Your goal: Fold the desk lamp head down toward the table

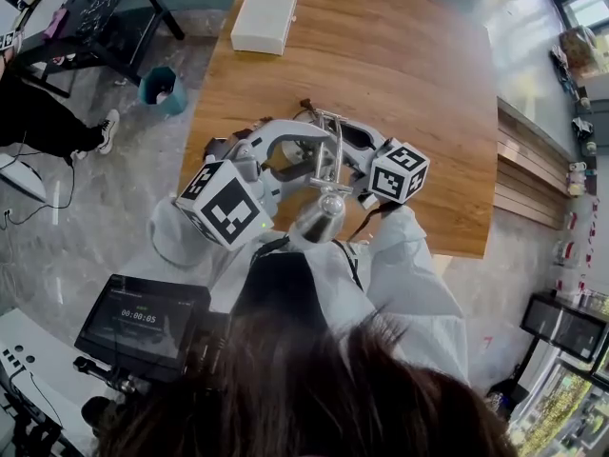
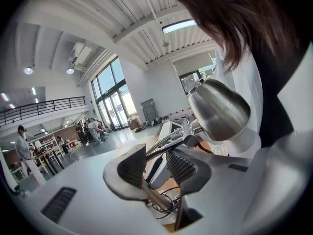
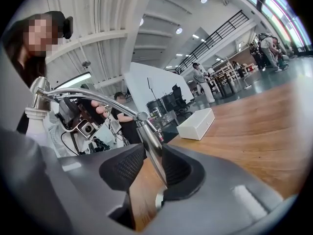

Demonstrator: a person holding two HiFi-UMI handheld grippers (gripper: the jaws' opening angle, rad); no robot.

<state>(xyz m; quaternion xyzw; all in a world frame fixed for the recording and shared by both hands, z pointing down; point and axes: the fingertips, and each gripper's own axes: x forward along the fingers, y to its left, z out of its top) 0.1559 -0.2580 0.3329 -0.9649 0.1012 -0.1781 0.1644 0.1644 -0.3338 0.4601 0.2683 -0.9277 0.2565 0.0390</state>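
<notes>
Nearest the person, down-left of the lamp, a small black monitor (image 1: pixel 143 317) reads "00:00:05", the only writing that can be read. The polished chrome desk lamp's bell-shaped head (image 1: pixel 322 219) hangs at the near end of its arm, closer to the person than the lamp's post and over the near edge of the brown wooden table (image 1: pixel 428 93). The left gripper (image 2: pixel 155 153) has its jaws apart, with the lamp's thin chrome arm rods (image 2: pixel 168 143) running between the ribbed pads, not pinched. Just past the head, the right gripper (image 3: pixel 152 148) stands round the lamp's slim chrome post (image 3: pixel 149 136). The post lies against one pad and wood shows beside the other, so it is not clamped. Each gripper's cube bears black-and-white square markers. Far beyond the lamp a plain white rectangular box (image 1: pixel 265 15) lies on the table. Left of that, a teal bin (image 1: pixel 162 89) stands on the floor.
</notes>
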